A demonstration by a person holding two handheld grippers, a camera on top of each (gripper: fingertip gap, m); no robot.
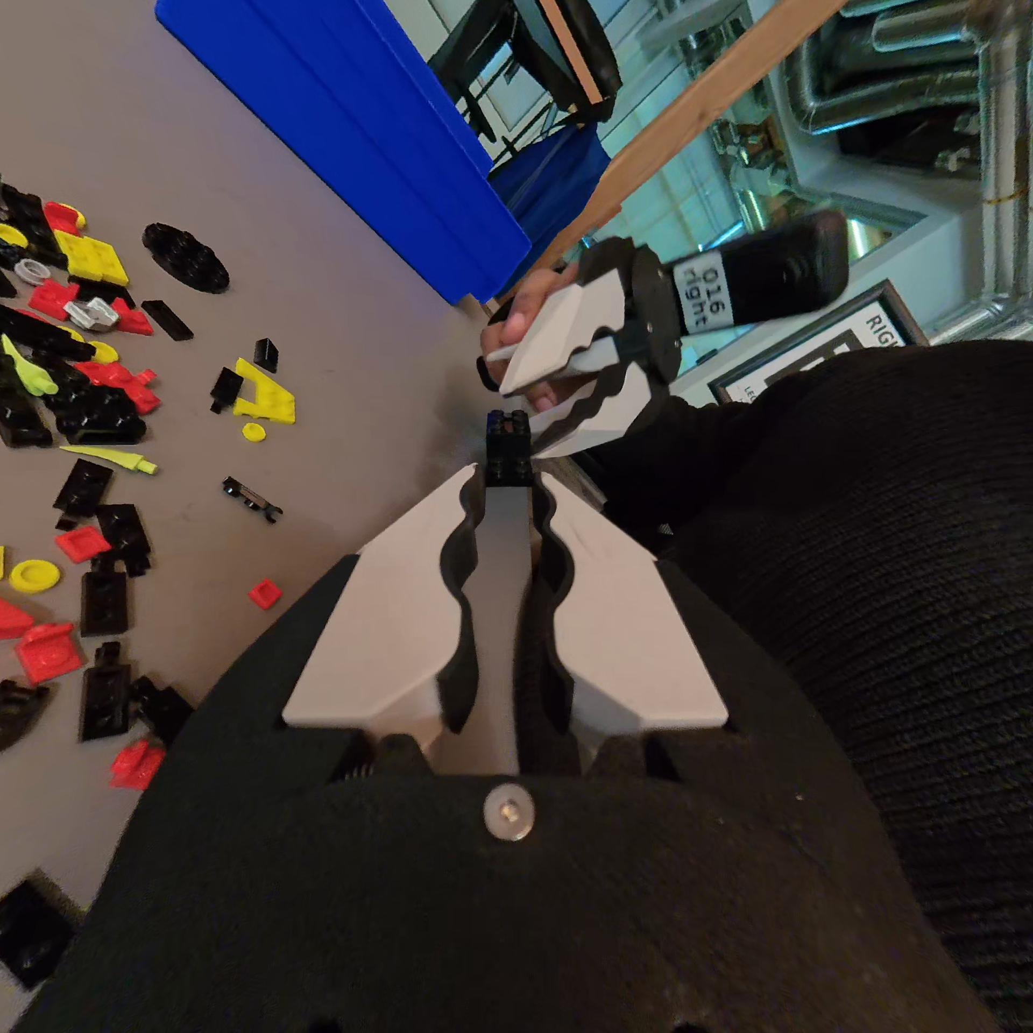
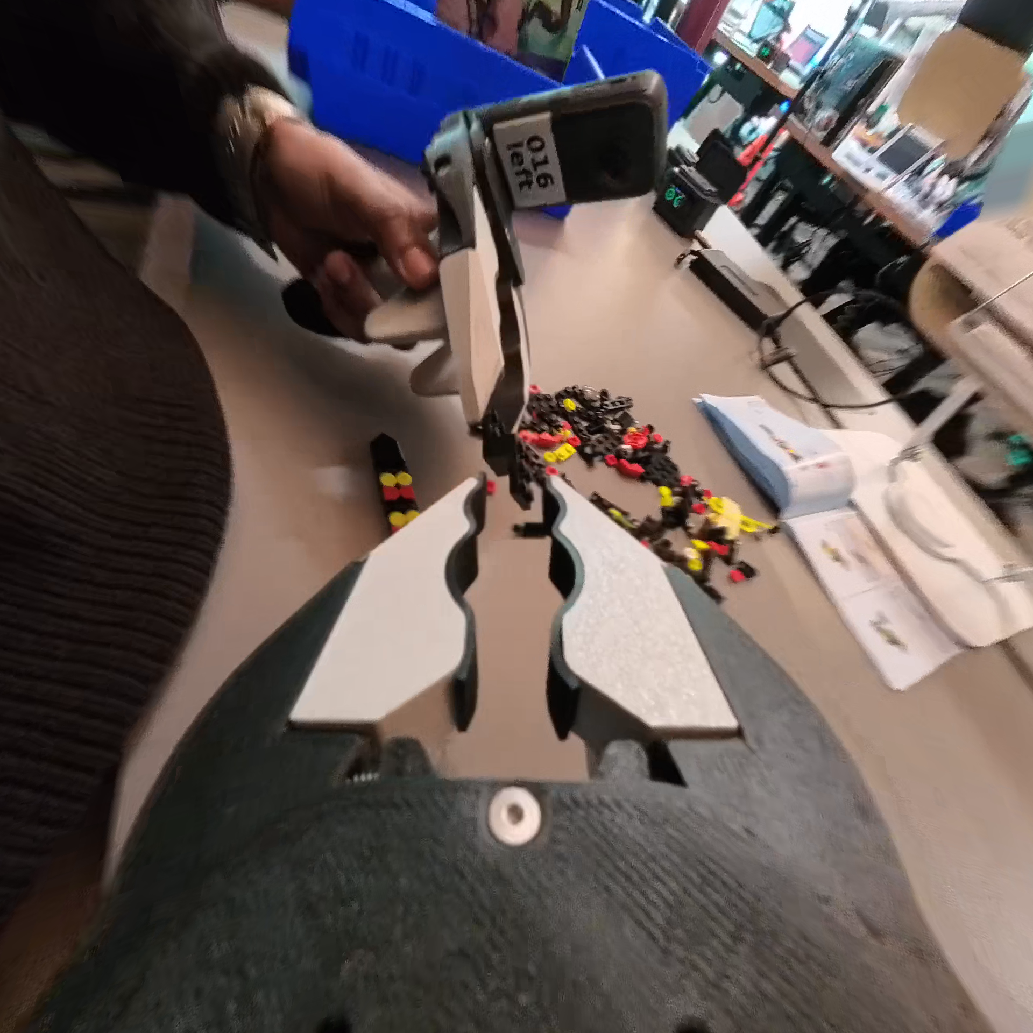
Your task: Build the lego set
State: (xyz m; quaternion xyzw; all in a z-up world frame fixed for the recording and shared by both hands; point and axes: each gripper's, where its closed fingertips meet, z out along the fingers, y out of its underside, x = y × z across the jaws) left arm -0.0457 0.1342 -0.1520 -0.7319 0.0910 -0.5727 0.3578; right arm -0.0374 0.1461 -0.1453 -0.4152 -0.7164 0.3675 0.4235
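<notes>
While the left gripper [image 1: 507,475] is raised above the grey table [image 1: 313,279], its jaws are clenched on a small black brick assembly [image 1: 507,447], which sits pinched at the very fingertips with studs showing on its side faces. In the right wrist view the same assembly [image 2: 497,447] hangs from the left gripper's downward-pointing tips, clear of the table surface.

The right gripper [image 2: 514,486] is released: its jaws stand apart with nothing between them. In the left wrist view it [image 1: 522,419] sits just beyond the held assembly, its lower fingertip close beside the assembly; contact cannot be confirmed. A hand [image 1: 520,330] grips its handle, and a second hand [image 2: 346,229] in a dark sleeve holds the left gripper.

Loose bricks [image 1: 84,391] in black, red and yellow lie scattered on the table to the left of the held assembly; among them are a black round plate [image 1: 184,257], a yellow wedge plate [image 1: 263,391] and a small red tile [image 1: 264,592]. The right wrist view shows this pile [image 2: 615,464] beyond the grippers, and a narrow black strip [image 2: 394,481] carrying yellow and red studs lying apart from it, nearer the person. An open instruction booklet [image 2: 782,453] lies to the right of the pile. A blue bin [image 1: 346,128] stands at the table's far side.
</notes>
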